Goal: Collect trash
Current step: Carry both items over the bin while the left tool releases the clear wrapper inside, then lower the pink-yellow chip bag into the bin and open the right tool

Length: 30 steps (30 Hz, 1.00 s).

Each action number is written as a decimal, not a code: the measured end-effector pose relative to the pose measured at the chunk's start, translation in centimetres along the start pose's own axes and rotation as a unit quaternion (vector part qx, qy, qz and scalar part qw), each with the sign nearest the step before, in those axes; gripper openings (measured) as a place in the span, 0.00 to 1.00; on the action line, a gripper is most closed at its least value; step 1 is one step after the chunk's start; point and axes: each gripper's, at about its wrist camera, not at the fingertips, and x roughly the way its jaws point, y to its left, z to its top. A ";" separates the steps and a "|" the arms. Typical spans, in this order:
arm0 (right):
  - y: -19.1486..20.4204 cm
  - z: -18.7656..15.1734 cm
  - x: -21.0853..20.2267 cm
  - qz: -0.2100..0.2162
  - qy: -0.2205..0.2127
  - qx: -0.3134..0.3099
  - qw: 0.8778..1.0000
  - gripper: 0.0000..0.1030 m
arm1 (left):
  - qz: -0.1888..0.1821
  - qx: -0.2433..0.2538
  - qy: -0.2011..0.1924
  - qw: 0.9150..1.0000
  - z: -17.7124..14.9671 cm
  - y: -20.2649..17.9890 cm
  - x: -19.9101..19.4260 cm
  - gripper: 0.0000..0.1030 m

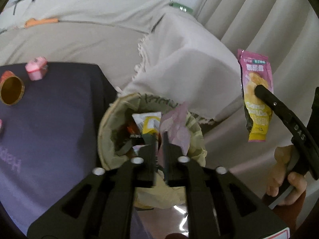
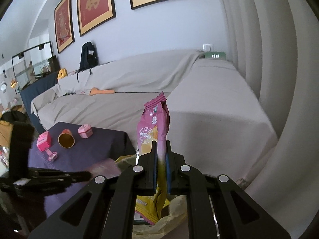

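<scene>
A: In the right wrist view, the right gripper (image 2: pixel 161 149) sits at the lower centre of the frame, its jaws pressed narrow onto a pink and yellow crinkled plastic snack packet (image 2: pixel 152 131). The packet stands upright between the fingers, its serrated pink top rising above them and its yellow end hanging below.

B: The left wrist view shows the same packet (image 1: pixel 257 91) at the right edge of the frame, pinched by a black finger, with a bare hand (image 1: pixel 285 175) on the handle at the lower right. It hangs beside the round bin lined with a pale yellow-green bag (image 1: pixel 111 131), not over its mouth.

A: And the left gripper (image 1: pixel 159 145)?

B: At the lower centre of the frame, its jaws are nearly together, with only a thin gap. A pale pink crumpled wrapper (image 1: pixel 177 127) lies just at the fingertips over the bin's opening, but whether the fingers actually pinch it cannot be told. Inside the bin there are a white and yellow packet (image 1: pixel 148 123) and darker wrappers.

A: To the left of the bin is the low table covered in a dark purple cloth (image 1: pixel 59 119). On it, at the left of the frame, lie a tipped gold-lined paper cup (image 1: pixel 12 91) and a small pink box (image 1: pixel 36 69).

B: A beige cloth-draped sofa (image 1: pixel 89 20) fills the upper half of the frame, and a small green clock (image 1: pixel 182 8) sits at the top centre.
</scene>
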 end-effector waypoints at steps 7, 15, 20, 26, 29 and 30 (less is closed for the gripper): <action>0.9 -1.6 2.6 0.028 0.029 0.002 0.999 0.09 | 0.037 0.001 -0.033 0.999 -0.5 1.8 -2.0 0.32; 3.1 -5.3 8.6 0.069 0.095 0.041 0.992 0.09 | 0.096 -0.004 -0.104 0.990 -2.7 4.9 -7.7 0.44; 5.3 -7.8 12.4 0.073 0.132 0.040 0.988 0.09 | 0.113 -0.032 -0.112 0.987 -4.2 8.0 -9.6 0.47; 7.3 -9.8 16.1 0.040 0.206 0.006 0.978 0.09 | 0.120 -0.081 -0.110 0.983 -5.6 11.8 -10.5 0.48; 7.2 -10.7 17.2 0.022 0.228 0.002 0.973 0.09 | 0.123 -0.091 -0.115 0.982 -6.1 12.8 -10.8 0.48; 7.0 -10.8 17.2 0.023 0.229 0.005 0.973 0.09 | 0.125 -0.092 -0.117 0.981 -6.2 13.1 -11.0 0.49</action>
